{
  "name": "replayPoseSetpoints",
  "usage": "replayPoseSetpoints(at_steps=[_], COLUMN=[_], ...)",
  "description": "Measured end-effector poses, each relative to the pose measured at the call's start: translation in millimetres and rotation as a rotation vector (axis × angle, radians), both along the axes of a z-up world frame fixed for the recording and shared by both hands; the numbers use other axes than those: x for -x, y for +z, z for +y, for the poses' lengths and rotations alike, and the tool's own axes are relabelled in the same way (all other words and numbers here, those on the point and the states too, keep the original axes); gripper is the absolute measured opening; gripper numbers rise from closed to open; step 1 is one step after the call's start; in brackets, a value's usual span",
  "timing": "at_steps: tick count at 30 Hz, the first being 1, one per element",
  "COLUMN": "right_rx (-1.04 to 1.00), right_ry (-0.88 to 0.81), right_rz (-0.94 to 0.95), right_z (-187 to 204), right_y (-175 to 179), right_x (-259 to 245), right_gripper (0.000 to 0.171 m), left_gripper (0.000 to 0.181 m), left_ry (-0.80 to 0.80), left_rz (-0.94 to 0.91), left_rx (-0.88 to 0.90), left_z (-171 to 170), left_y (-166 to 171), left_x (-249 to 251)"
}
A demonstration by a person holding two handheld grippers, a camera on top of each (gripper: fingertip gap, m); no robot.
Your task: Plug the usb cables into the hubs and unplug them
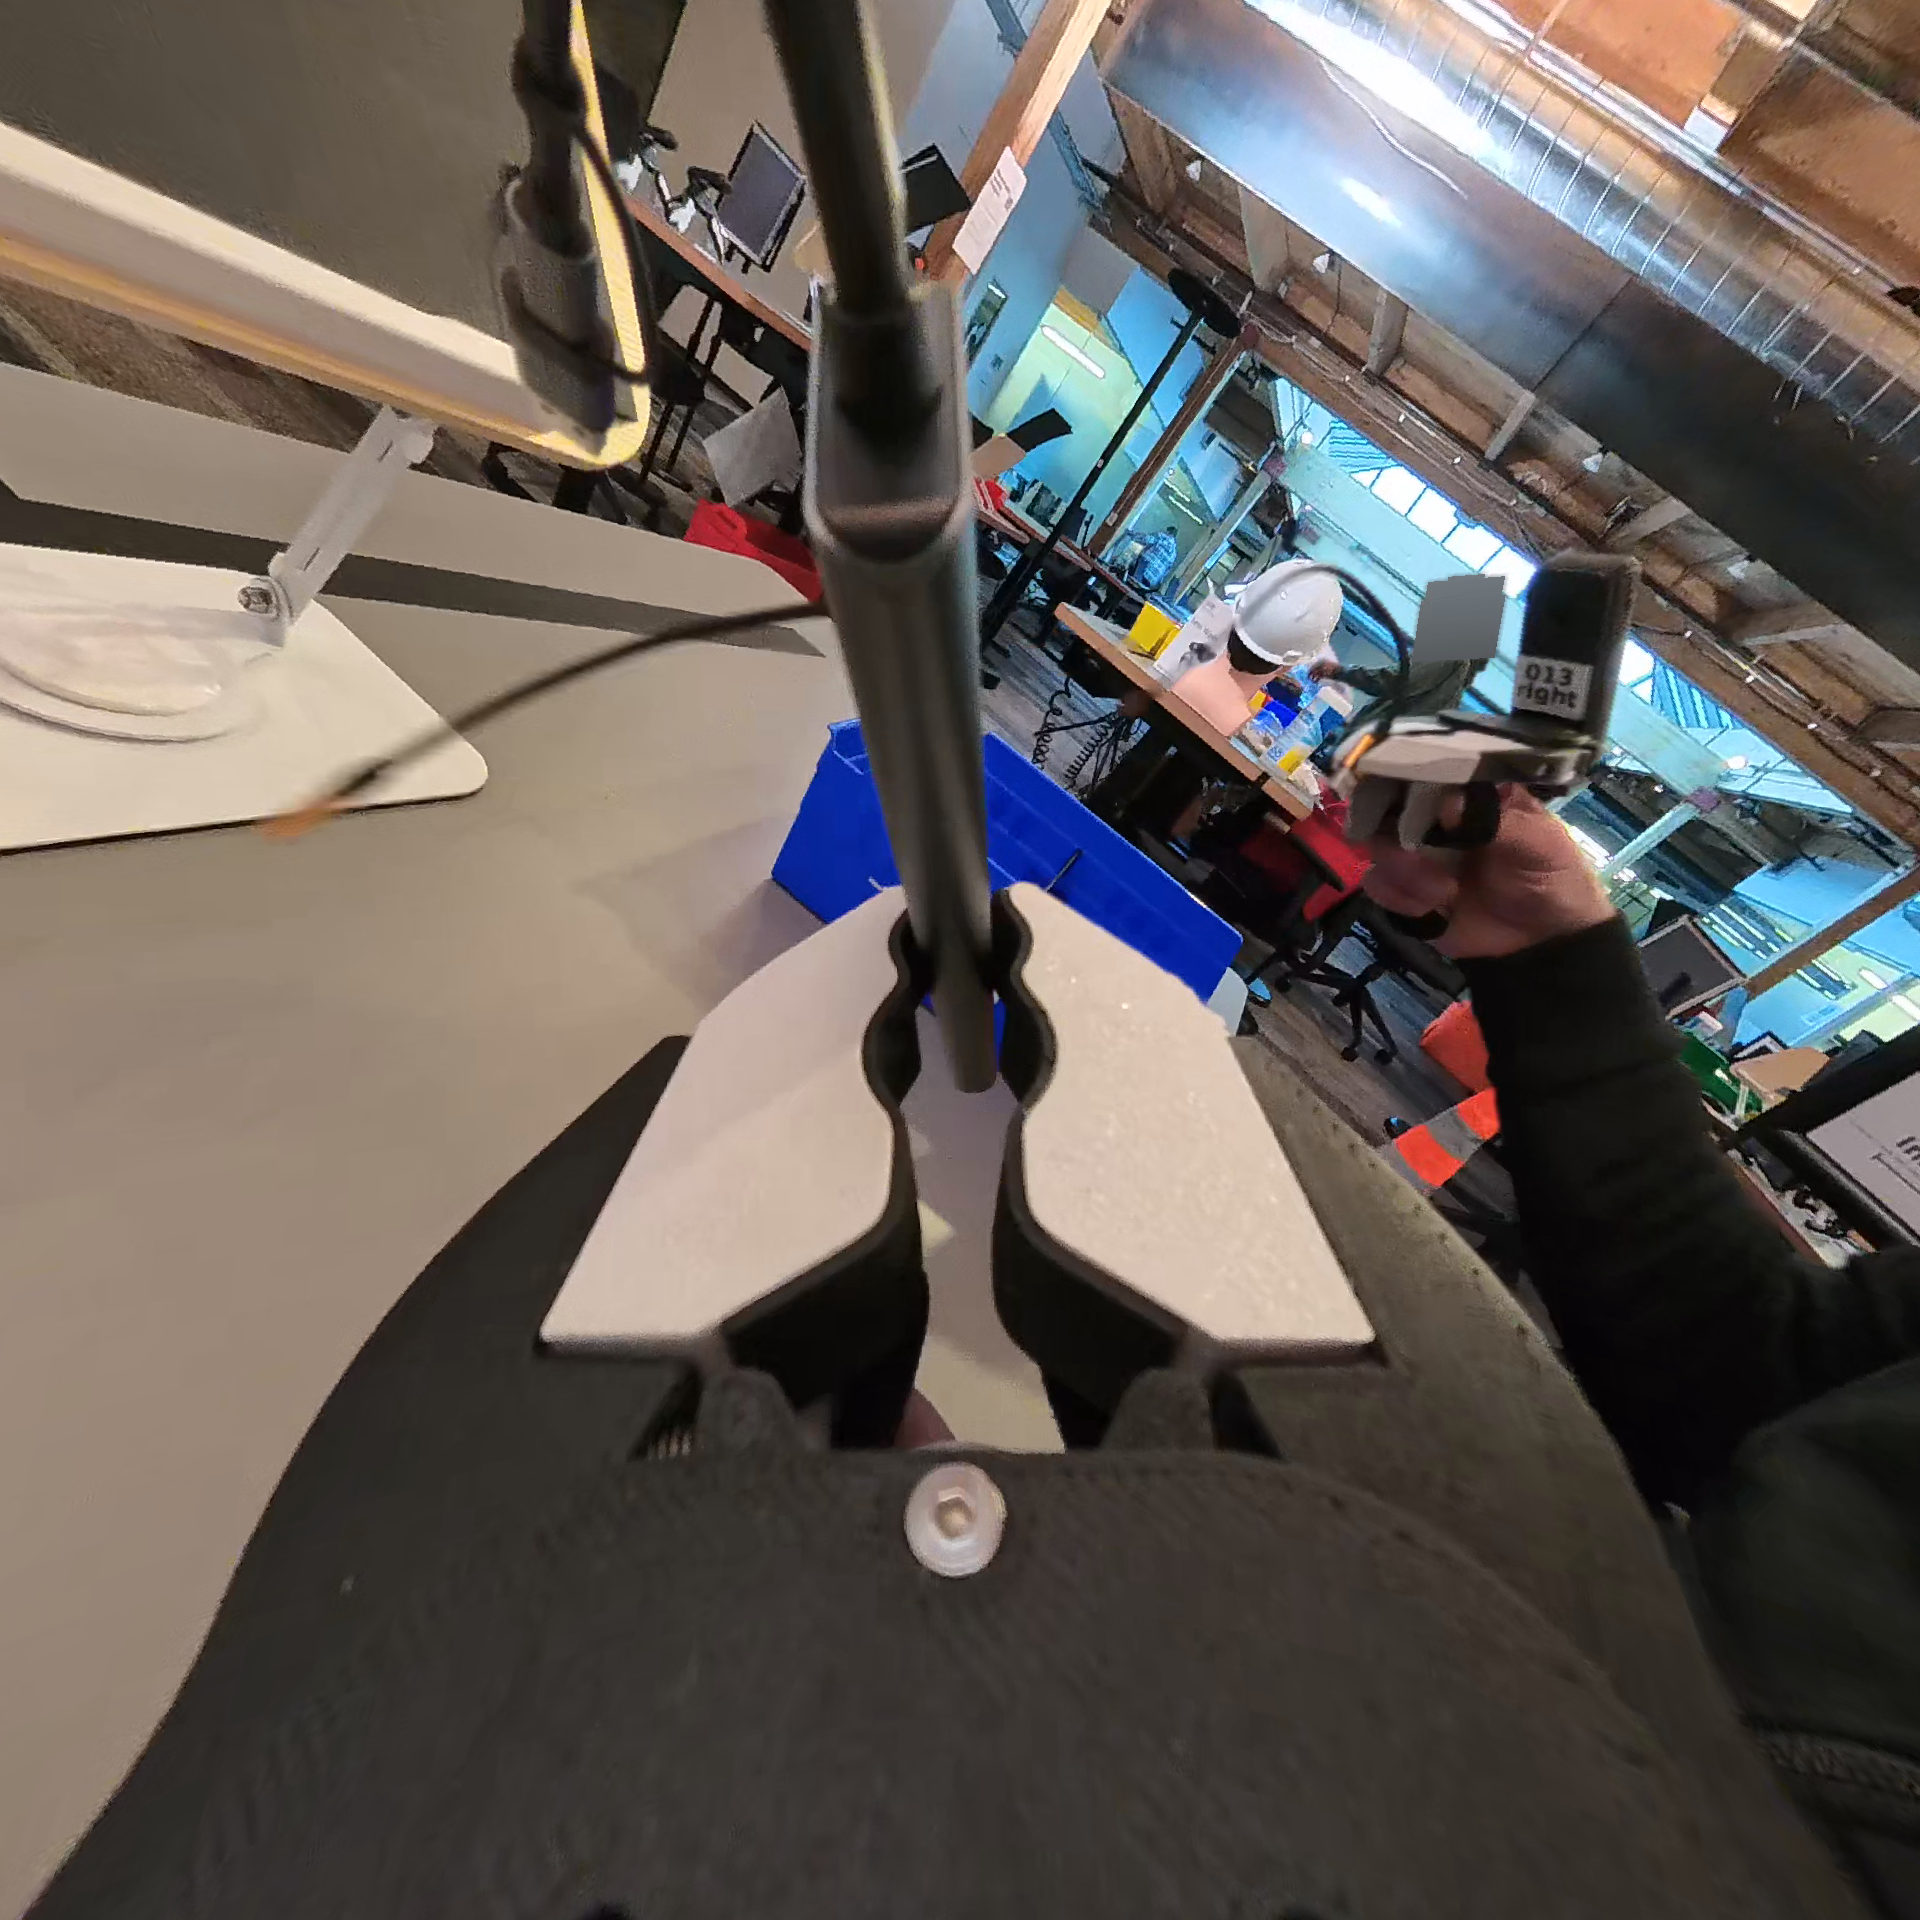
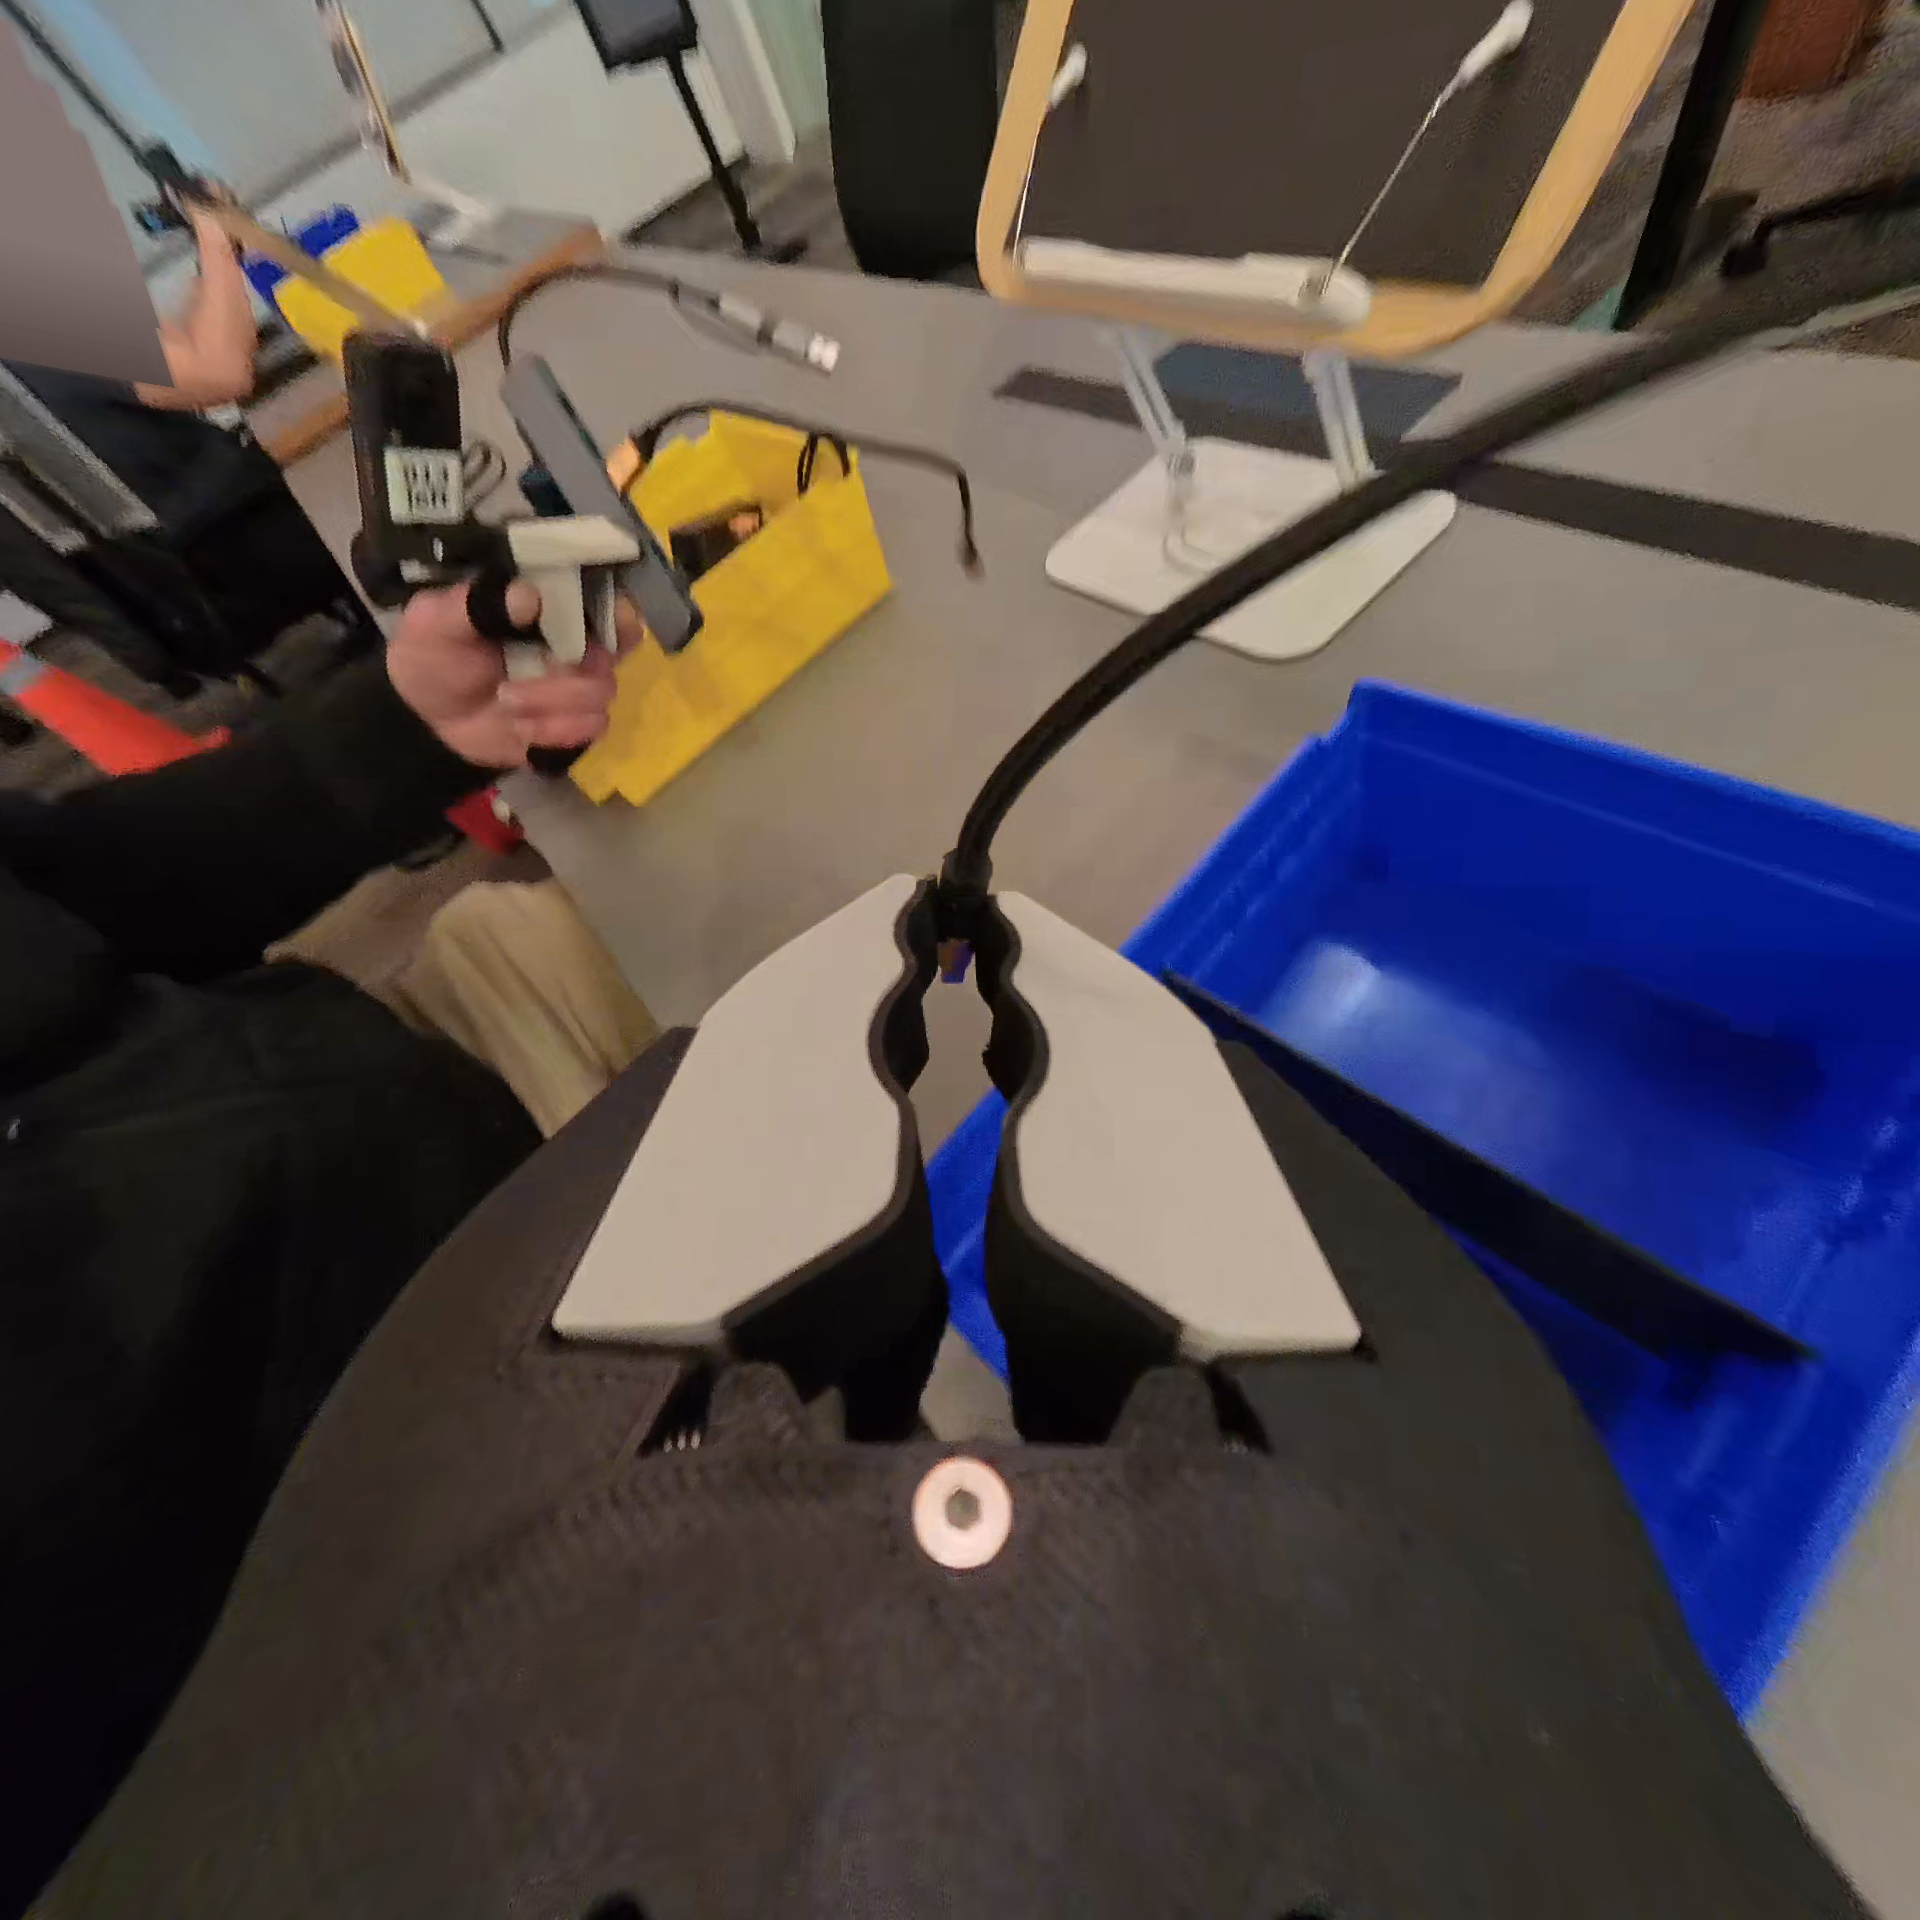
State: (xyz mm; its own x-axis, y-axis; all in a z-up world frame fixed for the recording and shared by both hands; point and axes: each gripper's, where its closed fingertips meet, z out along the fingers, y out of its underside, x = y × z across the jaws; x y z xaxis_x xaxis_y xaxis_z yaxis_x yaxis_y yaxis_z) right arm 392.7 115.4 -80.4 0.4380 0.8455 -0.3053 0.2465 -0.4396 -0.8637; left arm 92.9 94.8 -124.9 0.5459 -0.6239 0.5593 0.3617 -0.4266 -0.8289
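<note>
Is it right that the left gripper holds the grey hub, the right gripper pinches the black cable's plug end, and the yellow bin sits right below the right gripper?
Not quite: the right wrist view shows the blue bin below the right gripper, not the yellow bin, which sits farther off. The left gripper does hold the grey hub, and the right pinches the black cable.

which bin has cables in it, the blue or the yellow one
The yellow bin: black cables stick out of it. The blue bin shows only a dark divider inside.

Landmark: table (image 2: 831, 790). Bin (image 2: 1558, 1039) on its near right part, divider (image 2: 1455, 1164) inside. Second bin (image 2: 748, 582) on its left edge, cables in it. Stand (image 2: 1247, 561) behind the first bin, farther back on the table. Loose cable end (image 2: 966, 556) between second bin and stand.
</note>
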Motion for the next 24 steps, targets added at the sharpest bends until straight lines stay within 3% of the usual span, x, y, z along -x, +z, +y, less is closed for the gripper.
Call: replayPoseSetpoints(at_steps=[7, 15, 24], right_rx=[0.155, 0.284, 0.530], right_ry=[-0.067, 0.079, -0.014], right_rz=[-0.224, -0.318, -0.522], right_z=[-15, -31, -23], right_y=[-49, -107, -178], right_x=[-45, -18, -33], right_gripper=[0.007, 0.007, 0.007], left_gripper=[0.011, 0.011, 0.011], left_ry=[-0.013, -0.024, -0.033], left_rz=[0.001, 0.012, 0.026], left_rx=[-0.005, 0.011, 0.029], left_z=[-1, -1, 0], left_y=[-2, -9, -16], left_x=[-4, -9, -11])
